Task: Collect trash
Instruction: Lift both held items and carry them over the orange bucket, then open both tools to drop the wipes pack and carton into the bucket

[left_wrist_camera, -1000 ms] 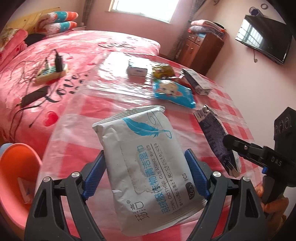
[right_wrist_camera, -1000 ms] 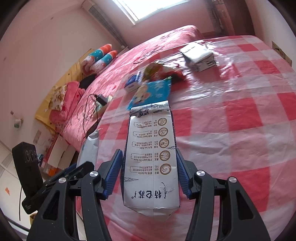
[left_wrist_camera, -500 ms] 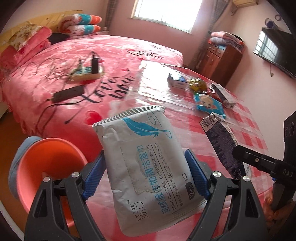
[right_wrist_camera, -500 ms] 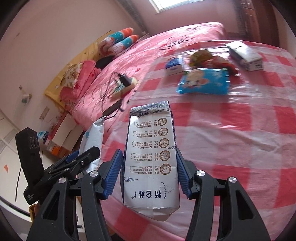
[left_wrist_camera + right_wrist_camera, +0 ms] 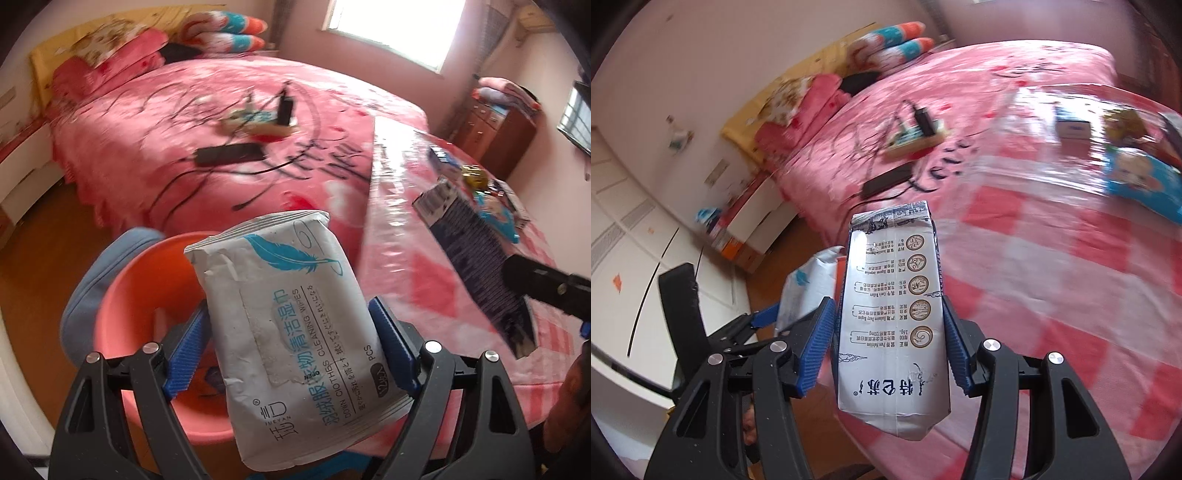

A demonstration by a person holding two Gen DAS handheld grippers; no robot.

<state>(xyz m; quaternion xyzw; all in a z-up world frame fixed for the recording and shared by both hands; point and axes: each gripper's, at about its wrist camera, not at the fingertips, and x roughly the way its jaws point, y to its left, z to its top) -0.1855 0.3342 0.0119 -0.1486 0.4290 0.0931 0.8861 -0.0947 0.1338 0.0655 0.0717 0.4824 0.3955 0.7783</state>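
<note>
Bin [image 5: 147, 280] now under pack [image 5: 295, 332], fingers [image 5: 188, 347] clamping.

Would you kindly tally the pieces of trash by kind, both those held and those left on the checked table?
Wipes packs: 2, white in the left hand-held gripper, blue on the table.
Cartons and boxes: 2, carton in the right hand-held gripper, small box.
Yellow wrappers: 1.
Total: 5.

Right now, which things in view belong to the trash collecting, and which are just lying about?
Job:
- wipes pack, left gripper
- carton, right gripper
- orange bin
- blue wrapper

Lying about:
- power strip
- black adapter
- pillows
</note>
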